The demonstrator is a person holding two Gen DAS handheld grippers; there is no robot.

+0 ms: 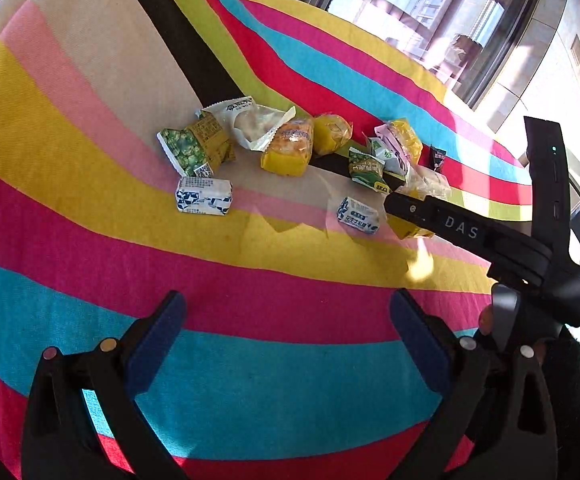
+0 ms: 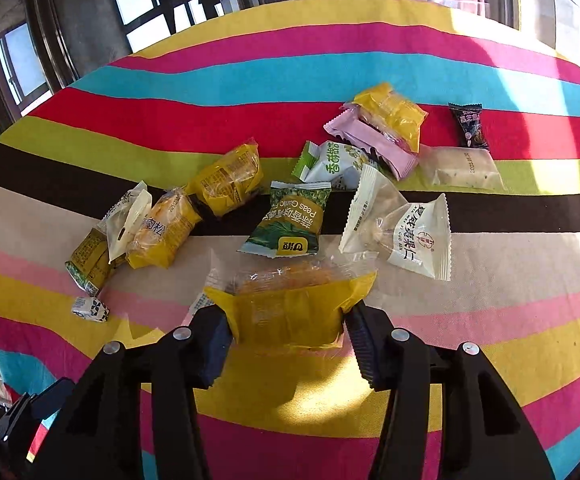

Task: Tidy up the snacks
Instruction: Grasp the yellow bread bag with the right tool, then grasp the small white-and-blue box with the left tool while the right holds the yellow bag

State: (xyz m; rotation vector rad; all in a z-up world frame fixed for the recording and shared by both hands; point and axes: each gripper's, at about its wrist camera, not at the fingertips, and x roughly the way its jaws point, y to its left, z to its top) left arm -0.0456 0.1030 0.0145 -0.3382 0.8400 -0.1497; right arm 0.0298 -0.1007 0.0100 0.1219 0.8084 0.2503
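Note:
A yellow cake packet [image 2: 290, 312] sits between the pads of my right gripper [image 2: 285, 320], and both pads press on its sides. In the left wrist view the same packet [image 1: 408, 228] shows under the right gripper's black finger [image 1: 430, 216]. Loose snacks lie beyond it: a green peas packet [image 2: 285, 224], a white nut packet [image 2: 410, 236], two more yellow cake packets [image 2: 229, 184] [image 2: 165, 232] and a pink packet [image 2: 374, 140]. My left gripper [image 1: 290, 300] hangs open over the striped cloth [image 1: 249, 380], with nothing between its fingers, well short of the snack pile.
A black candy [image 2: 470, 124] and a pale clear-wrapped bar [image 2: 462, 168] lie at the far right. Small blue-and-white packets [image 1: 203, 196] [image 1: 358, 216] lie nearest the left gripper. Windows [image 2: 149, 0] stand behind the table's far edge.

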